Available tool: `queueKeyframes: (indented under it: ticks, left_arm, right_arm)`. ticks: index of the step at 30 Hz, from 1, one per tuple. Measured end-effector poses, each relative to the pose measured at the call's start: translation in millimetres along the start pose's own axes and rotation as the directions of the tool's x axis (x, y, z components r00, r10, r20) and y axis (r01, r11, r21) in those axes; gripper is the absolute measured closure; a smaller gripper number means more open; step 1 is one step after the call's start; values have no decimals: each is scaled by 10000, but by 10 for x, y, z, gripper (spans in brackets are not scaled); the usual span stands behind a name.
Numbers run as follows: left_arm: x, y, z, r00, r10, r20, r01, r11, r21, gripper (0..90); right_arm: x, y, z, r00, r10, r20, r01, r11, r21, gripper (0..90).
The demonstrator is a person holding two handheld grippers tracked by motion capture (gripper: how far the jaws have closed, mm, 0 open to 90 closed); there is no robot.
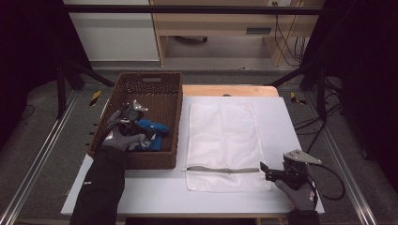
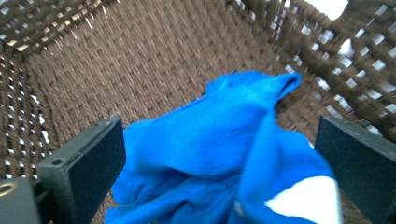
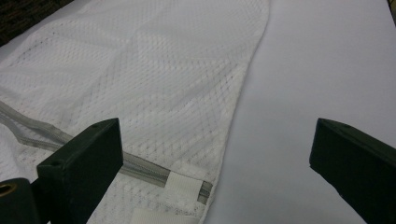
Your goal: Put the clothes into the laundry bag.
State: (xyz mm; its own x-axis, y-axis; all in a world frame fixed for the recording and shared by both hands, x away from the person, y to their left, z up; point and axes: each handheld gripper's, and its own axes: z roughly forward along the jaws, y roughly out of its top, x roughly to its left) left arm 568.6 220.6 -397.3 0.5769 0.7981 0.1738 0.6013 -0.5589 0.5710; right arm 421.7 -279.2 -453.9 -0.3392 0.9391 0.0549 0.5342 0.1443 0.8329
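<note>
A crumpled blue cloth (image 1: 153, 126) with a white patch lies in the brown woven basket (image 1: 151, 160) at the left of the table. My left gripper (image 1: 143, 133) reaches down into the basket. In the left gripper view its jaws stand wide open on either side of the blue cloth (image 2: 219, 140), and the pads do not press it. A white mesh laundry bag (image 1: 220, 136) lies flat at the table's middle, its grey zipper (image 1: 223, 169) near the front edge. My right gripper (image 1: 265, 171) hovers open at the bag's near right corner, with nothing between its jaws (image 3: 217, 158).
The white table top (image 1: 281, 122) has bare surface right of the mesh bag (image 3: 140, 79) and along the front edge. The basket's walls (image 2: 93, 60) close in around the left gripper. Black frame posts and cables stand beyond the table's sides.
</note>
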Motion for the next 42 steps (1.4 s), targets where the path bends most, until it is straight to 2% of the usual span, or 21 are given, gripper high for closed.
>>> queueKeyframes:
  ticks: [2,6,7,9,10,11,16,18,19,21,22,23,24,27,29,34,35,38,42]
  left_arm:
    - [-1,-24,48,9999,55,-97,-52,9995,302,10]
    - [5,-30,65,9999,-40,-139,45,9993,376,18]
    - [8,-42,99,9999,-60,-137,68,9979,648,22]
    - [-4,-47,133,9999,28,-160,-12,9954,954,29]
    - [-4,-47,133,9999,28,-160,-12,9954,954,37]
    - [-20,-52,160,9998,145,-142,-126,9925,1217,47]
    - [-29,-62,206,9998,165,-78,-149,9857,1681,102]
    - [-32,-69,246,9999,139,-8,-135,9790,2036,125]
    - [-32,-69,246,9999,139,-8,-135,9790,2036,141]
    - [-41,-77,290,9996,249,92,-264,9668,2543,160]
    - [-41,-77,290,9996,249,92,-264,9668,2543,169]
    - [-36,-78,316,9996,226,196,-272,9588,2827,175]
    - [-35,-79,329,9994,214,258,-280,9552,2945,186]
    - [-38,-81,343,9994,173,314,-262,9512,3074,205]
    - [-41,-83,345,9988,220,428,-344,9485,3150,266]
    - [-52,-84,339,9979,276,587,-447,9485,3137,390]
    - [-53,-84,334,9980,313,553,-470,9490,3119,423]
    - [-42,-83,300,9991,257,336,-345,9550,2947,541]
    - [-32,-90,266,9999,99,112,-126,9625,2711,649]
  right_arm:
    - [0,-1,1,10000,31,-18,-31,10000,17,32]
    - [0,-6,14,10000,-72,23,72,10000,47,31]
    - [2,-6,16,10000,-89,-10,89,9999,68,30]
    - [9,-6,17,10000,-81,-14,81,9999,94,29]
    - [7,-7,20,9999,-102,-21,102,9999,89,29]
    - [9,-8,20,10000,-82,-13,82,9999,108,29]
    - [14,-13,32,10000,-92,-4,92,9999,142,30]
    - [30,-14,46,9999,-118,-45,118,9998,189,30]
    - [30,-14,46,9999,-118,-45,118,9998,189,30]
    - [37,-13,55,9998,-207,-43,208,9996,188,29]
    - [37,-13,55,9998,-207,-43,208,9996,188,29]
    - [40,-13,54,9998,-210,-12,210,9996,169,29]
    - [38,-12,53,9997,-233,-19,233,9996,156,30]
    - [39,-11,49,9997,-251,-7,251,9996,135,29]
    - [36,-13,51,9997,-264,-11,264,9995,144,29]
    - [49,-11,49,9998,-183,-44,184,9996,204,29]
    - [47,-10,56,9995,-307,-13,307,9994,157,29]
    - [50,-11,55,9997,-244,-57,245,9995,220,29]
    - [46,-13,50,9998,-213,-48,214,9995,213,31]
